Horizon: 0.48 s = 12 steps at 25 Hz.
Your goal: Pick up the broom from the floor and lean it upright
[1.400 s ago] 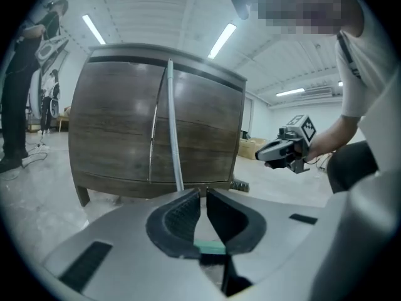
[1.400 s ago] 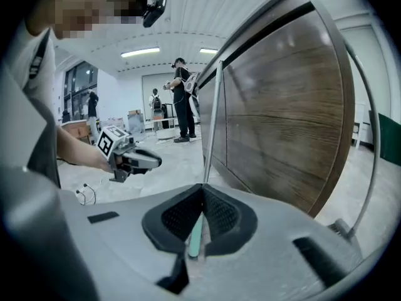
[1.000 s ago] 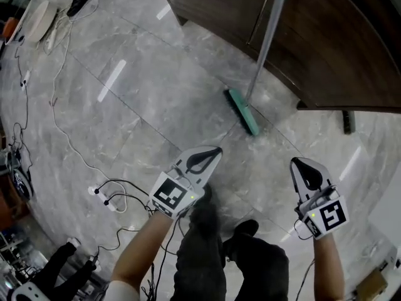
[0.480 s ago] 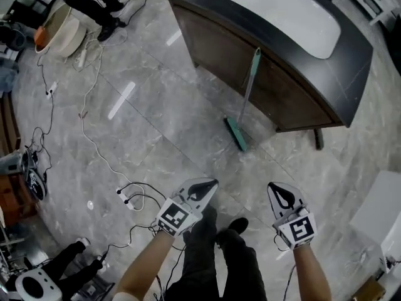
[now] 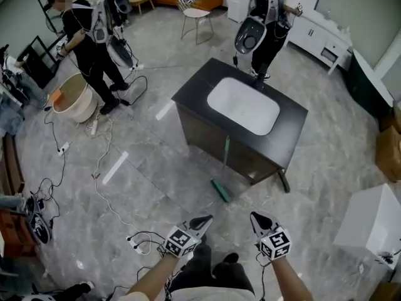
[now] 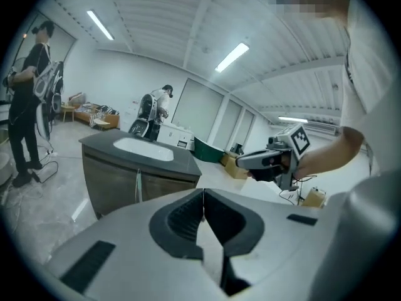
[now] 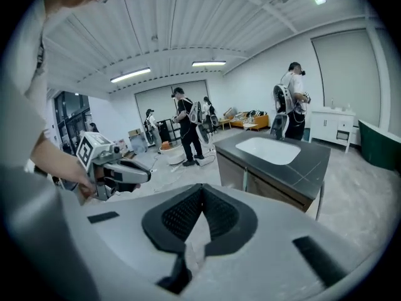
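Teal-headed broom (image 5: 225, 162) leans upright, handle against the dark vanity cabinet (image 5: 203, 130), head on the grey marble floor (image 5: 144, 168), well ahead of and between the left tool (image 5: 206, 219) and right tool (image 5: 254, 217), both pressed together and empty, the left marginally nearer.

Left gripper (image 5: 204, 220), right gripper (image 5: 256, 218): pale grey shells, black ribbed pads (image 6: 182, 221), dark slot marks on top. Black-and-white square-marker cube (image 5: 180, 241) on each, near wrist. At 6 o'clock in head view: dark trousers (image 5: 210, 273), black shoe (image 5: 230, 258), white top (image 5: 203, 293).
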Tool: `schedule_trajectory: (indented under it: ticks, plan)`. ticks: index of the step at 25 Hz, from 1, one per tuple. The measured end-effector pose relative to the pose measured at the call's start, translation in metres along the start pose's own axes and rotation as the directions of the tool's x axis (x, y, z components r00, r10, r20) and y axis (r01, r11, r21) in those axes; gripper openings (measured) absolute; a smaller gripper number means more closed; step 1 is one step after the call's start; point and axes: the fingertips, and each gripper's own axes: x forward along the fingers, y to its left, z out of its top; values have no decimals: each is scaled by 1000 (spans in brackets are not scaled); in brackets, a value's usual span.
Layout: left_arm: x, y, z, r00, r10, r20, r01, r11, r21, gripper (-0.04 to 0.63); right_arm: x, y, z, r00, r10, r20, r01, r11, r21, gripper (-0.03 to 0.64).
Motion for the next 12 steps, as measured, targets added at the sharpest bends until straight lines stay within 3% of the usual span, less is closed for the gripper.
schedule_trajectory:
  ticks: [5,12]
  plan:
    - [-47,-36,59,999,13,45,-14,1000,15,9,-52,14,56,998,-27,49,29,999,-45,2]
    - [-67,-76,89,991,100,86,-103,994,29,9,-105,11,79,997,-13,82,20,996,-93,0]
